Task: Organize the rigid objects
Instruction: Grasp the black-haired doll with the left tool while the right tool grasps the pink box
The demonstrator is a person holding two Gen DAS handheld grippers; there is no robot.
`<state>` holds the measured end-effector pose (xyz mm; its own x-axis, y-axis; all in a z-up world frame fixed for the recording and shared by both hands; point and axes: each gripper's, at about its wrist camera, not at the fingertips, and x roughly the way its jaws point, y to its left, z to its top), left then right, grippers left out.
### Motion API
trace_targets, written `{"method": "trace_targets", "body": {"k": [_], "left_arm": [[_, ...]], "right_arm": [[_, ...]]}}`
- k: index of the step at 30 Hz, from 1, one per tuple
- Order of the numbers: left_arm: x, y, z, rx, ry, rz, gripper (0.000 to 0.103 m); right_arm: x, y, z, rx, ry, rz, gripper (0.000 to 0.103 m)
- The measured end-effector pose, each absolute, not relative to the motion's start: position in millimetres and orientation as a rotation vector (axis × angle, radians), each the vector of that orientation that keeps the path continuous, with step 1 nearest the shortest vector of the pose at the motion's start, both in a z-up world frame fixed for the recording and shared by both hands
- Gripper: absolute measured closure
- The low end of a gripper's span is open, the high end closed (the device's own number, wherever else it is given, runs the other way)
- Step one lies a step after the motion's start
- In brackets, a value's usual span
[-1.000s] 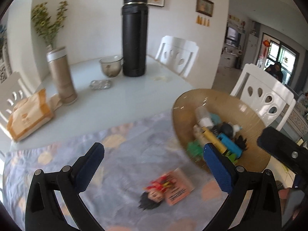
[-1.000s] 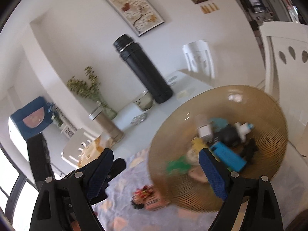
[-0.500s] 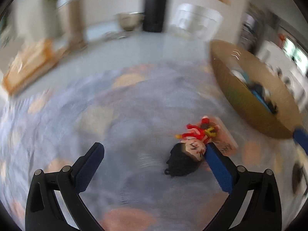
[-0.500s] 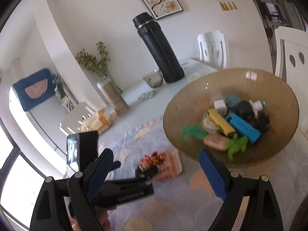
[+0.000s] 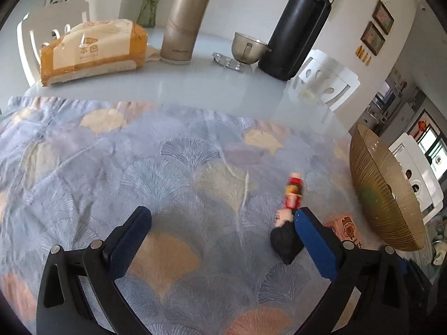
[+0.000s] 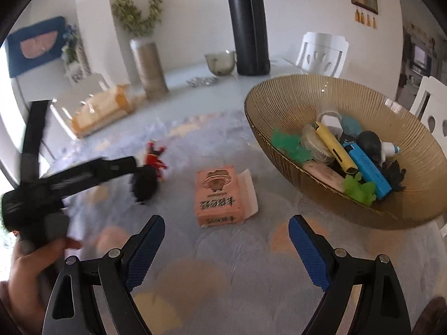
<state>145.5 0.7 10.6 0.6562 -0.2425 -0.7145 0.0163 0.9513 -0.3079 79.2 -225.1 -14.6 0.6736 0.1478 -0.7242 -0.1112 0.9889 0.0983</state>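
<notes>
A small doll [image 5: 292,195] with black hair and a red outfit lies on the patterned cloth [image 5: 167,167]. My left gripper [image 5: 220,215] is open and low over the cloth, and the doll's head sits just inside its right finger, not clamped. My right gripper [image 6: 226,220] is open with nothing between its pads. A pink box [image 6: 218,195] lies flat on the cloth just ahead of it. The doll [image 6: 151,173] is left of the box. At the right stands a ribbed brown glass bowl [image 6: 419,209] with several small objects in it.
At the back of the white table [image 5: 195,83] stand a black flask [image 5: 296,28], a tan flask [image 5: 184,19], a glass cup [image 5: 247,47] and a tissue pack [image 5: 92,50]. White chairs [image 6: 321,50] ring the table. A hand [image 6: 25,273] holds the left gripper's handle.
Both grippers have sunk toward the cloth and rolled. The left one has closed in on the doll, which now lies by its right finger. The right one now faces the pink box.
</notes>
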Motion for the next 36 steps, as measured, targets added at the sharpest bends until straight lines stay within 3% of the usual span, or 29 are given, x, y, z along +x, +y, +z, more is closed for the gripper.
{"method": "trace_targets", "body": {"k": [6,7,9,10,11,28,30,31,32,36], "left_arm": [[140.2,-25.1,19.5,-0.144,0.819,-0.156,0.001],[142.8,-31.7,18.0,-0.103,0.838,-0.145,0.000],[151.5,-43.7,10.2,-0.027,0.901,-0.112,0.000],[154.2,-45.7,6.6,-0.014,0.924,-0.101,0.000],[157.5,-47.5,3.9,0.003,0.946,-0.085,0.000],[171.7,-50.8,4.4,0.032,0.951,-0.082,0.000],[169.3,-52.5,8.0,0.031,0.930,-0.106,0.023],[165.8,-53.6,12.9,0.032,0.896,-0.122,0.065],[164.8,-55.1,13.7,0.033,0.889,-0.138,0.074],[163.2,-57.3,13.6,0.048,0.887,-0.138,0.074]], "right_arm": [[114.2,-216.6,-27.6,0.017,0.913,0.086,0.016],[114.3,-215.3,-26.7,0.007,0.911,0.075,0.024],[110.6,-214.7,-22.5,0.003,0.887,0.076,0.051],[108.3,-215.5,-20.0,0.010,0.875,0.088,0.053],[106.4,-215.5,-20.6,0.015,0.875,0.102,0.061],[102.0,-211.3,-25.0,-0.006,0.873,0.123,0.062],[102.2,-210.4,-24.7,-0.008,0.872,0.135,0.062],[102.0,-210.4,-24.7,-0.008,0.871,0.135,0.062],[102.2,-210.4,-24.6,-0.006,0.871,0.137,0.062],[100.6,-211.5,-23.6,0.008,0.863,0.165,0.062]]}}
